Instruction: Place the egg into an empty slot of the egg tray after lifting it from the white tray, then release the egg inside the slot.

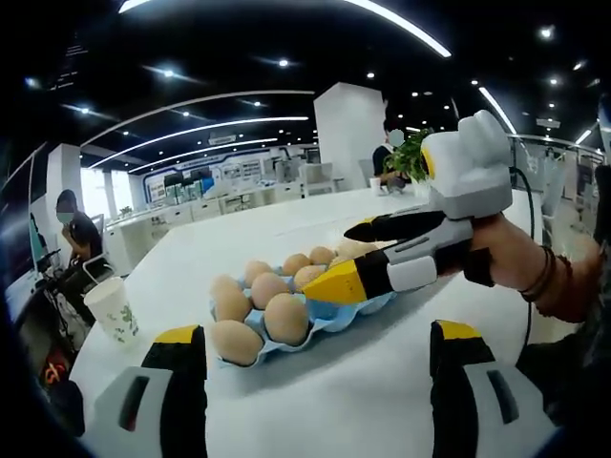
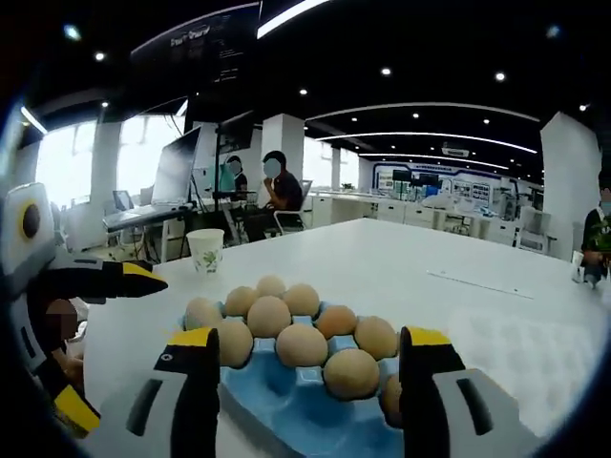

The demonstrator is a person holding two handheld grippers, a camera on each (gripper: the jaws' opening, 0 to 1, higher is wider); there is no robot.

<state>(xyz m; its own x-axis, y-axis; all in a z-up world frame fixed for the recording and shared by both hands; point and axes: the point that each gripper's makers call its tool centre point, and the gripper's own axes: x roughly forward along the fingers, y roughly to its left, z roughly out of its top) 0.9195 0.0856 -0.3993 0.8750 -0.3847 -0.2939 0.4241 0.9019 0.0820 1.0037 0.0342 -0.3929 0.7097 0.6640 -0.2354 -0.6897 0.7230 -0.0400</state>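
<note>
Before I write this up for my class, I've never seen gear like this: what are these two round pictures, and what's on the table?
A person holds a hand-held gripper in each hand, and each carries a fisheye camera looking along its own yellow-tipped jaws.

In the left gripper view, the left hand-held gripper stands open at the bottom, holding nothing. The right hand-held gripper reaches in from the right, held by a hand, its jaws apart over the eggs.

In the right gripper view, the right hand-held gripper's own jaws rise open above the blue egg tray.

On the white table lie that tray, filled with brown eggs, and a paper cup. Neither gripper holds an egg. People sit at desks behind.
</note>
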